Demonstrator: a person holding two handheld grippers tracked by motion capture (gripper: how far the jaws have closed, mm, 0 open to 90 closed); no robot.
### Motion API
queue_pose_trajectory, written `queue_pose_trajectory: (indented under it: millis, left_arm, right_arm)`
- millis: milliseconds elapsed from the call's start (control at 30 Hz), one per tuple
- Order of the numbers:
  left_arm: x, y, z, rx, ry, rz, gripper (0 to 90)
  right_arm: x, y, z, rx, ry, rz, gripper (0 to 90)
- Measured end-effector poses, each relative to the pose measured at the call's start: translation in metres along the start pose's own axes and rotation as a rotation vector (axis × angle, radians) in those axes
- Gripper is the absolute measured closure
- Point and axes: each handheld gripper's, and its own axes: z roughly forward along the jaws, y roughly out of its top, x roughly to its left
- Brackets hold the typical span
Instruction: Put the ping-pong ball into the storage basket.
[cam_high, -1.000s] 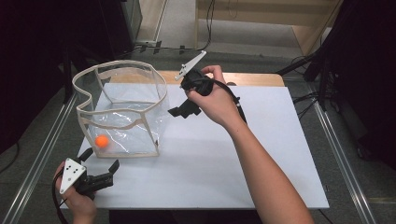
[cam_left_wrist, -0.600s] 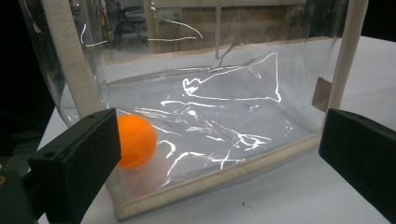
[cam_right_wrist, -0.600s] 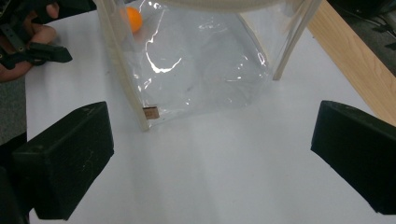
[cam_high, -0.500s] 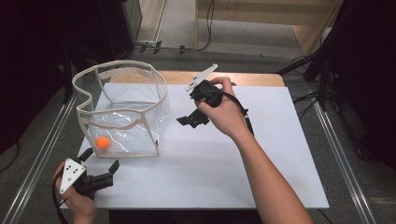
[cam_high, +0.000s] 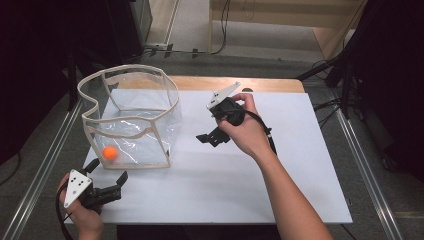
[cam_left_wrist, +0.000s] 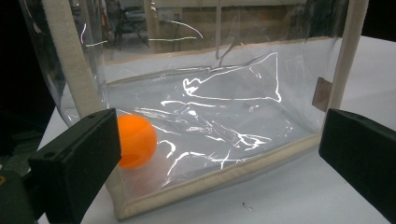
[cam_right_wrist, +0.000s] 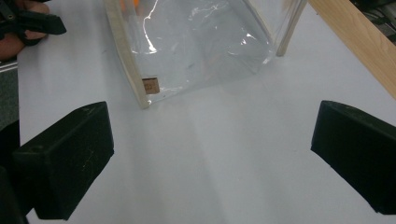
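A clear plastic bag (cam_high: 131, 116) with beige trim stands open on the left of the white table top (cam_high: 300, 155). An orange ball (cam_high: 110, 152) lies inside it at the near left corner. My left gripper (cam_high: 107, 171) rests at the table's near left corner, open, just in front of the bag. In the left gripper view the ball (cam_left_wrist: 136, 141) sits behind the bag's wall (cam_left_wrist: 243, 116), past the wide-apart jaws. My right gripper (cam_high: 212, 127) hovers open to the right of the bag, holding nothing. In the right gripper view the bag's corner (cam_right_wrist: 196, 46) lies ahead.
A strip of bare wood (cam_high: 270, 84) runs along the table's far edge. Metal rails (cam_high: 361, 167) flank both sides. Cables lie on the floor beyond. The left hand's gripper (cam_right_wrist: 32, 22) appears at the top left of the right gripper view.
My right gripper has moved right and toward the person, away from the bag's rim. The left gripper, bag and ball have stayed put.
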Motion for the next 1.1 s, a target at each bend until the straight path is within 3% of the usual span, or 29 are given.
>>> queue_pose_trajectory:
  millis: [1100]
  left_arm:
    - [-0.001,0.0,0.0,-0.001,0.0,0.006,0.0]
  right_arm:
    - [0.012,-0.074,0.004,-0.046,-0.003,0.063,0.0]
